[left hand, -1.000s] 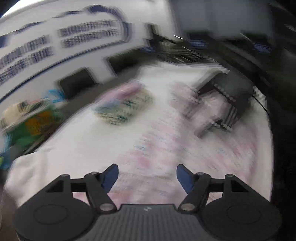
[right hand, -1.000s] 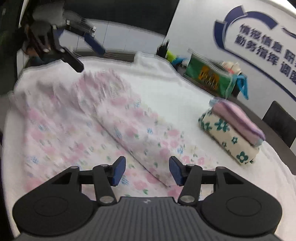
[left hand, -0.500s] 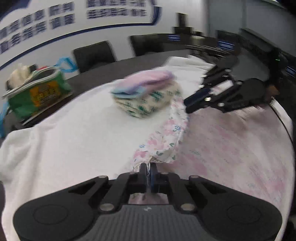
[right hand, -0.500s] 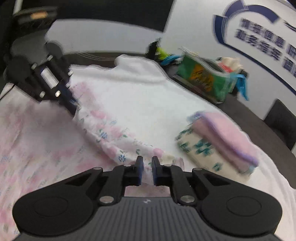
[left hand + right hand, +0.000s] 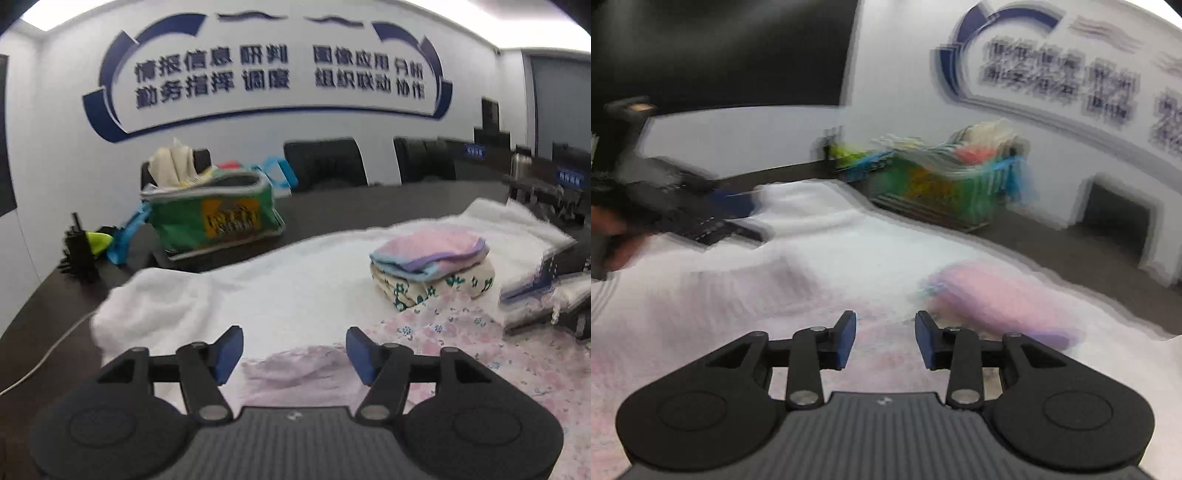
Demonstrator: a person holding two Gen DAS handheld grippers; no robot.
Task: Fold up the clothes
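Both grippers had let go of the floral garment (image 5: 461, 343) since half a second before: left gripper (image 5: 293, 350) and right gripper (image 5: 885, 339) hung with jaws apart. It lay just beneath both, stretching rightward along the towel-covered table's (image 5: 295, 280) near edge.

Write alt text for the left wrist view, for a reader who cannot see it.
The open left gripper hovers over a pink floral garment on a white towel, its jaws holding nothing. Beyond sits a stack of folded clothes, a green bag on the dark table, and a wall with blue lettering.
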